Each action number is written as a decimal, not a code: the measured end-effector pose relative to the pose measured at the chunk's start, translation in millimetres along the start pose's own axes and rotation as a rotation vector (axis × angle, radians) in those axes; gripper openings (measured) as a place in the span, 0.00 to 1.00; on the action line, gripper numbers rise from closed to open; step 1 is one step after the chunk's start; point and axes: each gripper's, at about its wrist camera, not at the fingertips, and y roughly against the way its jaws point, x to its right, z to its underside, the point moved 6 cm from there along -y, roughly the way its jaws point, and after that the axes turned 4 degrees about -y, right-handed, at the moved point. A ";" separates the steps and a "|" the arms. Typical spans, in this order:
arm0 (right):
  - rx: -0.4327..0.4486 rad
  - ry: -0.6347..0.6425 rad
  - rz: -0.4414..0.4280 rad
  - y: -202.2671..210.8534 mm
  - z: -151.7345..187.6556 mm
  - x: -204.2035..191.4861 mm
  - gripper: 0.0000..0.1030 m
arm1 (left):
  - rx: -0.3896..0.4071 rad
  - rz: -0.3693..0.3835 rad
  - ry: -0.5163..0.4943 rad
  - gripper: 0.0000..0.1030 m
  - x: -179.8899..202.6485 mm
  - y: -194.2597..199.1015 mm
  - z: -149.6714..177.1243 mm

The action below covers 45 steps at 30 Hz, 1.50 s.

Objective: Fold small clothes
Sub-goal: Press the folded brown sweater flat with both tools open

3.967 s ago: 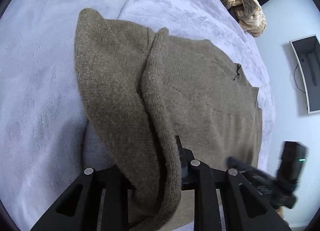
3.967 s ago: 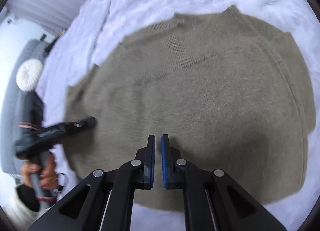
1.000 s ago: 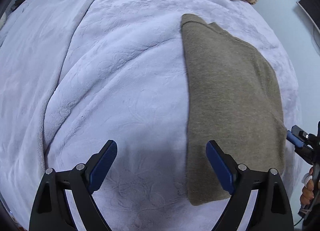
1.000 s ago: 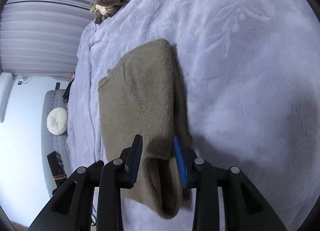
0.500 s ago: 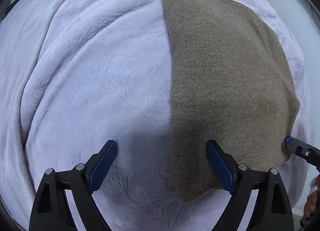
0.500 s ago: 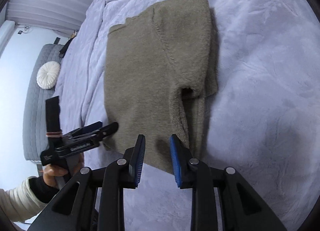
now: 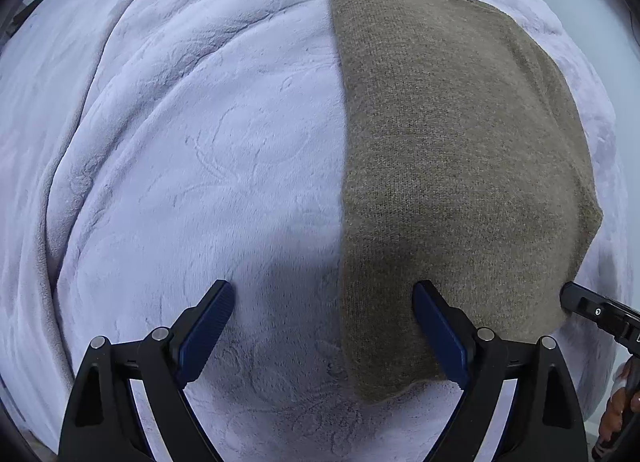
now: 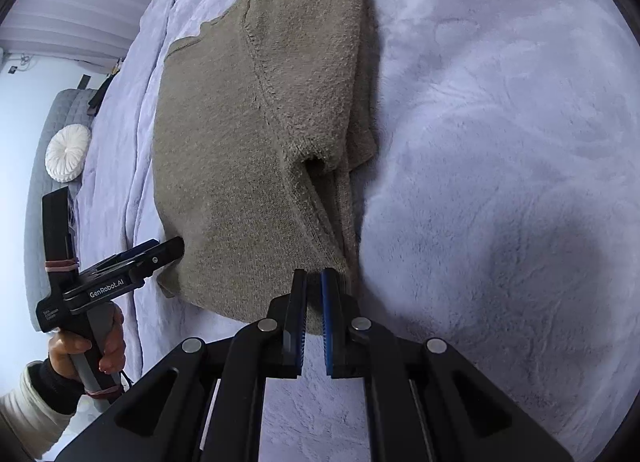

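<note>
Both grippers dropped closer to sweater [image 8: 240, 149], folded lengthwise mid-frame on bed [image 8: 500, 141]. Right gripper [image 8: 313, 282] just pinched its near corner; left gripper [image 7: 324, 298] gapes over left edge. Next I'd clamp left, fold across.

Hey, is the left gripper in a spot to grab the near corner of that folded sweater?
Probably yes. The left gripper is open with its fingers straddling the left edge of the sweater, and nothing lies between them and the near hem on the blanket.
</note>
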 end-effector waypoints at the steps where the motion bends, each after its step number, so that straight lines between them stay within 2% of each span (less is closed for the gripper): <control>1: -0.002 0.001 0.002 -0.1 -0.2 -0.4 0.05 | -0.001 -0.001 0.004 0.89 0.6 0.3 0.5; 11: 0.001 -0.037 -0.005 -2.7 -3.8 -1.1 0.07 | -0.004 -0.017 -0.003 0.89 7.6 -0.7 -1.4; 17: 0.089 -0.022 -0.040 22.0 -21.5 -12.9 0.12 | -0.011 -0.019 0.011 0.89 8.5 1.0 -2.0; 18: 0.105 -0.024 -0.035 24.8 -26.6 -13.1 0.20 | -0.010 -0.021 0.012 0.89 9.0 1.0 -2.2; 19: 0.119 -0.028 -0.024 26.8 -32.1 -12.3 0.36 | -0.009 -0.022 0.012 0.89 9.0 0.5 -2.4; 21: 0.143 -0.042 -0.006 29.3 -42.8 -9.3 0.54 | -0.007 -0.021 0.015 0.89 8.5 -1.5 -2.8; 23: 0.144 -0.057 -0.001 28.8 -48.7 -7.3 0.54 | -0.009 -0.019 0.025 0.91 7.4 -2.7 -2.8; 24: 0.143 -0.062 0.003 28.7 -50.9 -5.1 0.54 | -0.011 -0.033 0.030 0.98 6.2 -3.2 -2.9; 25: 0.140 -0.067 0.012 27.9 -52.4 -2.6 0.54 | -0.011 -0.051 0.030 0.99 4.7 -4.2 -3.1; 31: 0.120 -0.135 0.007 21.8 -49.0 11.0 0.55 | -0.031 -0.034 0.000 0.99 4.4 -8.1 -7.2; 39: 0.116 -0.129 0.018 21.4 -49.3 10.8 0.56 | -0.006 -0.068 -0.033 0.99 3.9 -3.0 -14.9; 42: 0.113 -0.134 0.016 20.5 -49.1 12.3 0.59 | 0.029 -0.080 -0.073 0.99 4.4 5.0 -20.8; 45: 0.107 -0.124 0.014 19.6 -48.8 11.1 0.62 | 0.021 -0.069 -0.101 0.99 4.7 8.8 -24.2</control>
